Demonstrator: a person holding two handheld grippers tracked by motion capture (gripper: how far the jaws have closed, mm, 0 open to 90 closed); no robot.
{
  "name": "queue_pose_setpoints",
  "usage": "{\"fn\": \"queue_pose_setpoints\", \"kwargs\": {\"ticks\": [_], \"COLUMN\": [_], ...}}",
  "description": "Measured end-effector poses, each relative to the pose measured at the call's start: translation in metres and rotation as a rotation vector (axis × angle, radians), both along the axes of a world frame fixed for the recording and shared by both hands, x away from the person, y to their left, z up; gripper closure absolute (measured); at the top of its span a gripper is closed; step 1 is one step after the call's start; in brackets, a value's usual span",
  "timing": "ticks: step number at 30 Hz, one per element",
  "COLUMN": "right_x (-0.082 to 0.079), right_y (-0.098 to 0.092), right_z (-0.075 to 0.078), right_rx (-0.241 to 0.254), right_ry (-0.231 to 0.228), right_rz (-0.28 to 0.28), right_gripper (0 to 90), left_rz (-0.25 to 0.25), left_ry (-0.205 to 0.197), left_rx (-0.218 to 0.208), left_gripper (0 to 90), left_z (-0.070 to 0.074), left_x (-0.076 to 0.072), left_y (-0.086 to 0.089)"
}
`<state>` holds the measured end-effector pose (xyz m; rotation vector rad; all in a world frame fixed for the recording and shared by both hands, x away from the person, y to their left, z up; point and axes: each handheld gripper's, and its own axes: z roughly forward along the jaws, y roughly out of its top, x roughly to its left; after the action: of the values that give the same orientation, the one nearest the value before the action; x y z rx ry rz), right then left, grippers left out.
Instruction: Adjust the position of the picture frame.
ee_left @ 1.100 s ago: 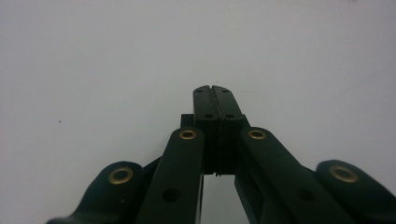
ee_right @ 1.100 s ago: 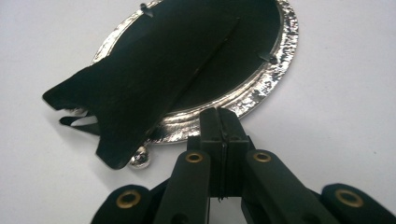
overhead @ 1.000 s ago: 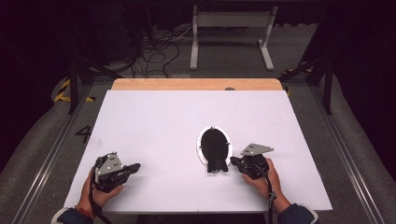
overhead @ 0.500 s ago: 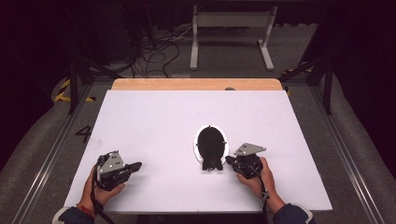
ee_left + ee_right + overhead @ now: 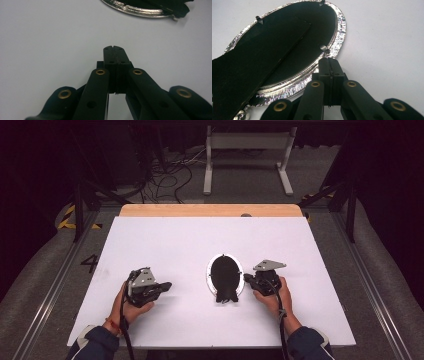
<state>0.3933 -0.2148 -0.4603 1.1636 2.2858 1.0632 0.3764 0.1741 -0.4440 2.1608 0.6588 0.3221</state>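
High view: a white table top (image 5: 165, 245) with an oval picture frame (image 5: 225, 276) lying face down, silver rim outward and black backing up, a little toward 5 o'clock of the table's centre. The frame's black stand flap (image 5: 257, 62) lies flat on the backing and reaches past the rim at the 6 o'clock end. The left gripper (image 5: 162, 286) sits toward 8 o'clock of the table centre, well apart from the frame, jaws pressed together with nothing between them; the left gripper view shows its closed tips (image 5: 115, 50) over bare table, with the frame's rim (image 5: 140, 10) at 1 o'clock. The right gripper (image 5: 246, 279) lies at 3 o'clock of the frame, jaws likewise together and empty; in the right gripper view its tips (image 5: 329, 61) stand just at the silver rim (image 5: 338, 35), beside a small metal tab (image 5: 323, 47) that holds the backing. Whether the tips touch the rim cannot be told. Open room: broad bare surface from 9 to 3 o'clock of the frame toward the far edge, where a wooden strip (image 5: 210, 210) borders the table; less room toward the near edge at 6 o'clock, where both hands rest.
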Motion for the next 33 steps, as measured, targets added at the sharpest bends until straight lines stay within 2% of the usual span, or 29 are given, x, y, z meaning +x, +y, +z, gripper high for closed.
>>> {"fn": "queue_pose_setpoints", "kwargs": {"ticks": [5,7,8,9,11,14,20,25,28,32,33], "right_x": [-0.001,-0.004,-0.004,-0.004,-0.003,-0.004,-0.011,-0.018,-0.027,-0.037,-0.039], "right_y": [0.004,0.009,0.009,0.01,0.009,0.01,0.015,0.019,0.023,0.027,0.028], "right_z": [0.001,0.001,0.001,0.001,0.001,0.001,0.0,0.0,0.0,0.0,0.0], "right_rx": [0.0,-0.036,-0.036,-0.04,-0.016,-0.016,-0.017,-0.001,-0.005,-0.001,0.015], "right_ry": [0.008,-0.006,-0.006,-0.009,0.001,0.003,0.004,0.014,0.02,0.026,0.045], "right_rz": [0.001,0.018,0.018,0.02,0.02,0.026,0.05,0.07,0.119,0.157,0.179], "right_gripper": [90.0,90.0,90.0,90.0,90.0,90.0,90.0,90.0,90.0,90.0,90.0], "left_rz": [0.016,0.011,0.007,0.006,-0.001,-0.013,-0.026,-0.029,-0.028,-0.024,-0.023], "left_ry": [0.024,0.026,0.025,0.041,0.05,0.062,0.077,0.082,0.084,0.081,0.084], "left_rx": [0.001,0.014,0.02,0.019,0.027,0.041,0.044,0.067,0.062,0.064,0.061], "left_gripper": [90.0,90.0,90.0,90.0,90.0,90.0,90.0,90.0,90.0,90.0,90.0], "left_z": [-0.001,-0.002,-0.003,-0.006,-0.009,-0.012,-0.015,-0.019,-0.019,-0.019,-0.019], "left_x": [0.017,0.019,0.02,0.023,0.026,0.028,0.028,0.029,0.029,0.03,0.031], "left_y": [-0.022,-0.028,-0.033,-0.04,-0.047,-0.057,-0.07,-0.079,-0.082,-0.085,-0.085]}}
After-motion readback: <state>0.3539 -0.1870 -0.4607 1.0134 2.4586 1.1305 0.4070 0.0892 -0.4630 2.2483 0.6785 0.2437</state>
